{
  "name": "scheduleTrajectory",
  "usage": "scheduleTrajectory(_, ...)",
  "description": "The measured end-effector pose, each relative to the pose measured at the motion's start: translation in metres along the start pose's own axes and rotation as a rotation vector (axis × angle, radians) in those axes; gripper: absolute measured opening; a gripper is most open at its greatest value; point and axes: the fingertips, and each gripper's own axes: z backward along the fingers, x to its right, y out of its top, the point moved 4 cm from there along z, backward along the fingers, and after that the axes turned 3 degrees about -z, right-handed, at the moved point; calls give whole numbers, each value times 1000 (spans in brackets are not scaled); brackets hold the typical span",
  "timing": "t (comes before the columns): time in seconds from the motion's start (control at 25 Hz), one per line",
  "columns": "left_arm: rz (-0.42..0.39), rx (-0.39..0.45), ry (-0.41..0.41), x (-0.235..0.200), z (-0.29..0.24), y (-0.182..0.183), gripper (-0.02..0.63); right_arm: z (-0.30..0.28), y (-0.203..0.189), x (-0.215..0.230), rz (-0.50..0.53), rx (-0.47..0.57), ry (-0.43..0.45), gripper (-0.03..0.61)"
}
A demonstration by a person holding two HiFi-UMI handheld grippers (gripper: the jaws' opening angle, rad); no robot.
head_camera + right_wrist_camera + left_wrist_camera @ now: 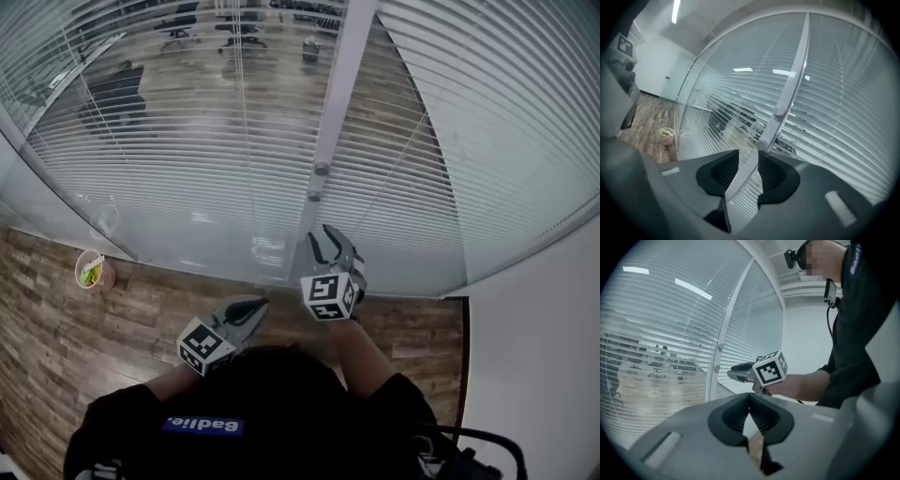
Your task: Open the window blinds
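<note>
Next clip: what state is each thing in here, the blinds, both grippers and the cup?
Blinds: lowered, slats tilted enough to see through.
Left gripper: fingers together, nothing between.
Right gripper: fingers apart, nothing between.
Cup: upright on the floor.

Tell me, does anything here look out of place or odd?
Only one thing: a small pale cup with something green inside stands on the brown wood-plank floor, close by the white slatted blinds. That is an odd spot for a cup. The blinds themselves hang even, with no bent slats showing.
</note>
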Motion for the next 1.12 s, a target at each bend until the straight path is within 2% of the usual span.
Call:
scheduleTrajectory(0.32,8,46,-19,8,70,-1,0,54,27,-55,-26,2,3,130)
scheduleTrajectory(0.52,62,60,-68,29,91,-19,0,92,28,-88,-101,9,50,127)
scheduleTrajectory(0.64,97,82,-82,35,105,-16,0,111,32,-106,-131,-16,77,127)
scheduleTrajectory(0.84,55,99,-76,49,111,-12,0,142,25,-114,-179,-5,112,126)
scheduleTrajectory(1.12,17,113,-4,78,99,-4,0,180,9,-121,-244,65,218,124)
